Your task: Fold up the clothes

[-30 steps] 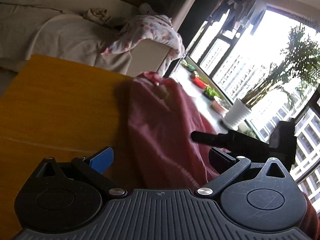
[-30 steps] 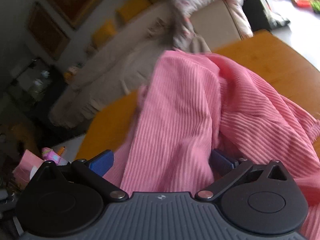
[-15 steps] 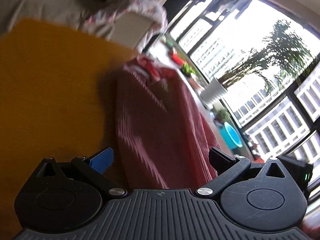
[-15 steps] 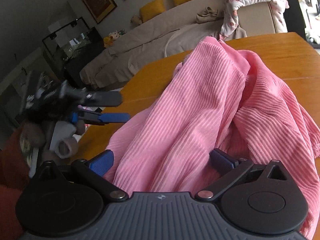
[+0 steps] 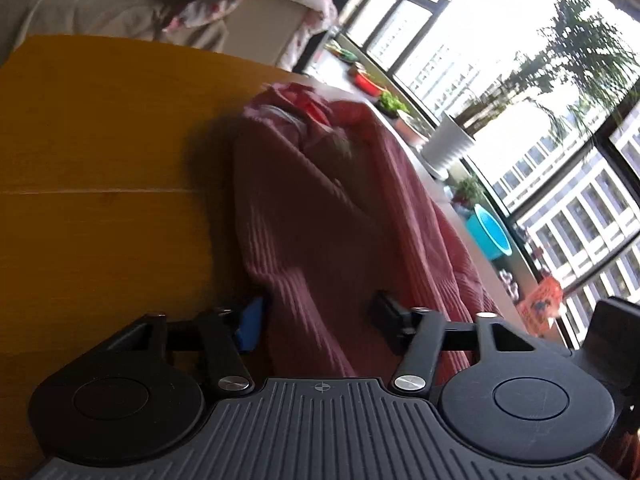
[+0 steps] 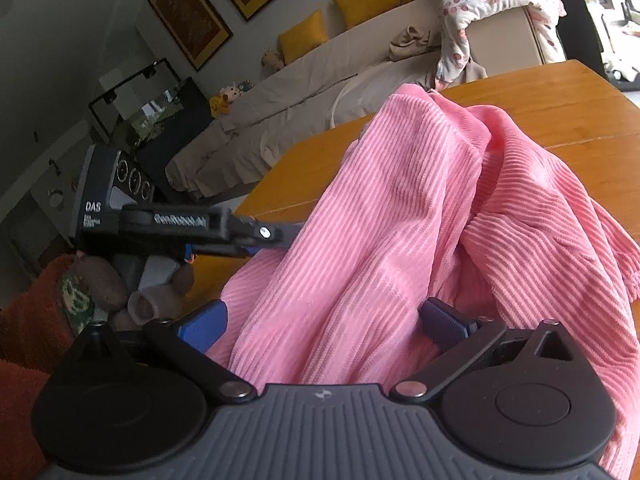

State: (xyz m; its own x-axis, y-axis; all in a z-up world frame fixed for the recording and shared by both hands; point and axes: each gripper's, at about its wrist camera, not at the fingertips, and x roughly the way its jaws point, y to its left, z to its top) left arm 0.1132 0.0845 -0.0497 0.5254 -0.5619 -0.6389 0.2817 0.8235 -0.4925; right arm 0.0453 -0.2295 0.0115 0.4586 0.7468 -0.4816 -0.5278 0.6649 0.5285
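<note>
A pink ribbed garment lies bunched on the wooden table, one end hanging toward the window side. My left gripper sits low at its near edge. Its jaws are closing, with a fold of the cloth between the pads, which do not visibly pinch it. In the right wrist view the garment rises in a heap on the table. My right gripper stands wide open with cloth lying between its fingers. The left gripper reaches the garment's left edge there.
Beyond the table is a beige sofa with a floral garment over its arm. By the window stand a white plant pot and a teal basin. Plush toys lie left of the table.
The left jaws have narrowed from wide open around the garment's edge, and that gripper has dipped toward the table. In the right wrist view it has moved up to the cloth.
</note>
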